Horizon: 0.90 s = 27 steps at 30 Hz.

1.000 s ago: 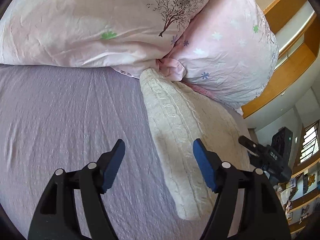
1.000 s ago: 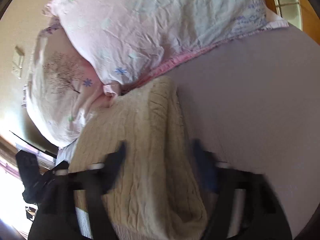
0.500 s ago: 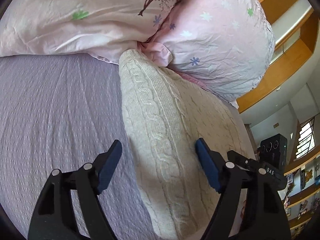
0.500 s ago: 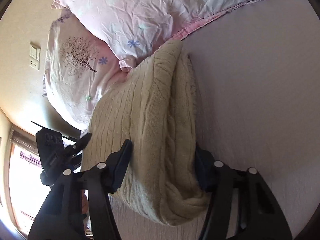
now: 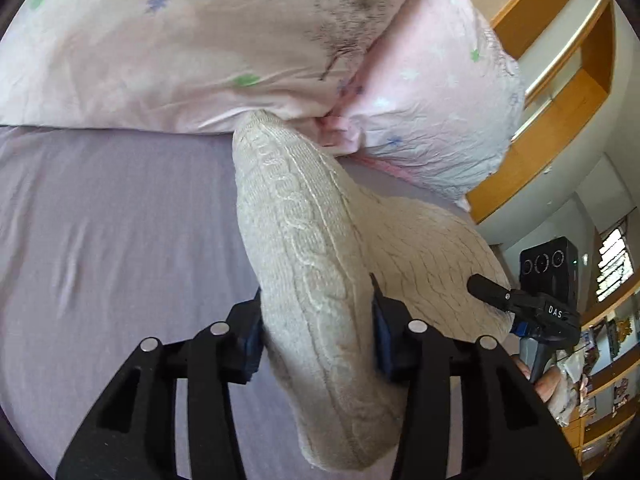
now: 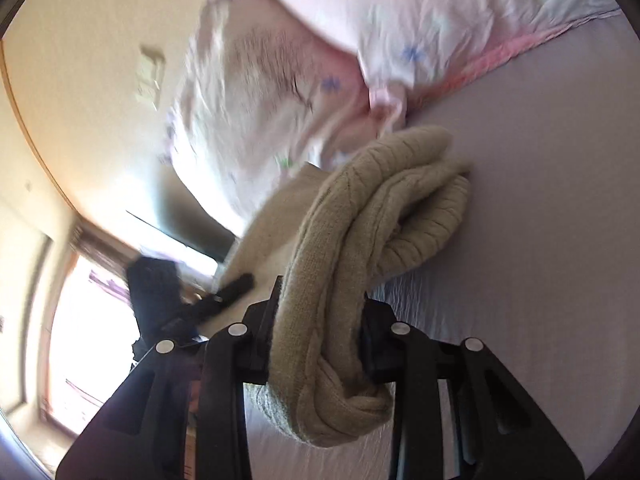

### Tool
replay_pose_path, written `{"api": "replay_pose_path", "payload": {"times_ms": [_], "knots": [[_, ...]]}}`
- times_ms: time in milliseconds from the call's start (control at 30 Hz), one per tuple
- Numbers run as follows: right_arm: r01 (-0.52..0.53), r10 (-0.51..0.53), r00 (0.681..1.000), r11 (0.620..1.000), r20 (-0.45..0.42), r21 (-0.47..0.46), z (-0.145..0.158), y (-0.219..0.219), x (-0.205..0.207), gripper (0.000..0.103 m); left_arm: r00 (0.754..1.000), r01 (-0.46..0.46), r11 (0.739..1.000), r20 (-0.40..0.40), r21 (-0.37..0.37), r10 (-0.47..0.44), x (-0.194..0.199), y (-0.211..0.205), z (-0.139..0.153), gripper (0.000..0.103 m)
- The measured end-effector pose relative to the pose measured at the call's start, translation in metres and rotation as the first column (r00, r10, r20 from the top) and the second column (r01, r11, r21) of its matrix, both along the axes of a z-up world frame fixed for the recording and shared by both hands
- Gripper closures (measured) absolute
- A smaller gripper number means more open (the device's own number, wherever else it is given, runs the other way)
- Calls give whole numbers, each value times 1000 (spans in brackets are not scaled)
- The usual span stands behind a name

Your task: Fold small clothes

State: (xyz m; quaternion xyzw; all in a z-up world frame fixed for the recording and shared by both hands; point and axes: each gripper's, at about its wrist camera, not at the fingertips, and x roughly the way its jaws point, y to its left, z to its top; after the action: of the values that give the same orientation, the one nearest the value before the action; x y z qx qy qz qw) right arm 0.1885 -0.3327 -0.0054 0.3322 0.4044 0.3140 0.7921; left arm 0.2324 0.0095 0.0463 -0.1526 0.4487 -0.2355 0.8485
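A cream cable-knit sweater [image 5: 304, 248] lies folded on the lilac bed sheet [image 5: 112, 232], its far end against the pillows. My left gripper [image 5: 316, 332] is shut on the sweater's near left edge, bunching the thick knit between the blue pads. My right gripper [image 6: 320, 328] is shut on the sweater [image 6: 352, 248] at its other edge and lifts it off the sheet [image 6: 540, 208]. The right gripper also shows in the left wrist view [image 5: 492, 294], and the left gripper shows blurred in the right wrist view [image 6: 232, 290].
Two pink flowered pillows [image 5: 208, 48] [image 5: 436, 120] lie at the head of the bed, also in the right wrist view [image 6: 304, 60]. Wooden shelving [image 5: 560, 92] stands to the right. A wall with a light switch [image 6: 150, 74] and a bright window [image 6: 88, 320] are to the left.
Both grippers were open around the sweater's edges and have closed on the knit. The sweater's ends are now bunched and raised off the sheet.
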Motion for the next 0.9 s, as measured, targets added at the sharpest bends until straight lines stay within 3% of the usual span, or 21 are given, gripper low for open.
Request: {"api": "replay_pose_path", "payload": {"times_ms": [33, 67, 100, 200, 233, 300, 367, 433, 500, 533, 600, 667, 733, 800, 900], "knots": [[-9, 6, 999, 997, -42, -76, -9, 15, 3, 63, 1000, -25, 997, -17, 66, 26, -2, 8, -7, 53], [-4, -9, 997, 986, -78, -164, -16, 25, 5, 52, 999, -31, 995, -8, 97, 32, -5, 14, -11, 42], [9, -28, 996, 975, -83, -220, -16, 28, 3, 48, 999, -39, 995, 16, 95, 38, -11, 21, -7, 40], [160, -156, 987, 943, 39, -293, 13, 14, -17, 41, 984, -99, 982, 163, 158, 73, -35, 27, 24, 41], [222, -197, 974, 934, 116, -280, 29, 8, -28, 35, 977, -90, 983, 205, 160, 56, -42, 24, 35, 38], [195, -161, 969, 963, 186, -186, 49, 8, -37, 27, 976, -41, 992, 220, 121, 13, -46, 11, 46, 20], [81, -58, 983, 988, 177, -130, 53, 28, -34, 22, 984, 11, 996, 177, 89, -27, -38, -9, 42, 16], [27, -14, 996, 989, 83, -146, 35, 45, -20, 18, 996, 28, 996, 84, 90, -35, -23, -26, 22, 8], [39, -47, 998, 987, -49, -159, 0, 46, -2, 19, 1000, -26, 987, 21, 156, 23, -6, -36, -2, 2], [64, -66, 998, 993, -23, -97, -1, 43, 1, 19, 999, -45, 978, 11, 206, 43, 1, -41, -9, 2], [67, -70, 995, 997, -68, -44, 1, 33, 1, 21, 998, -62, 961, 40, 271, 53, -3, -48, -7, 4], [89, -92, 996, 989, -20, -114, 24, 30, -20, 19, 992, -57, 950, 127, 308, 18, -29, -48, 11, 6], [136, -116, 988, 967, 104, -215, 47, 37, -49, 3, 981, -74, 931, 195, 358, 3, -61, -40, 22, 3], [202, -142, 969, 927, 202, -315, 61, 42, -84, 1, 975, -112, 902, 221, 416, 19, -91, -28, 23, 2], [259, -165, 960, 827, 225, -499, 55, 56, -116, 1, 981, -144, 859, 182, 492, 61, -125, -15, 8, 2]]}}
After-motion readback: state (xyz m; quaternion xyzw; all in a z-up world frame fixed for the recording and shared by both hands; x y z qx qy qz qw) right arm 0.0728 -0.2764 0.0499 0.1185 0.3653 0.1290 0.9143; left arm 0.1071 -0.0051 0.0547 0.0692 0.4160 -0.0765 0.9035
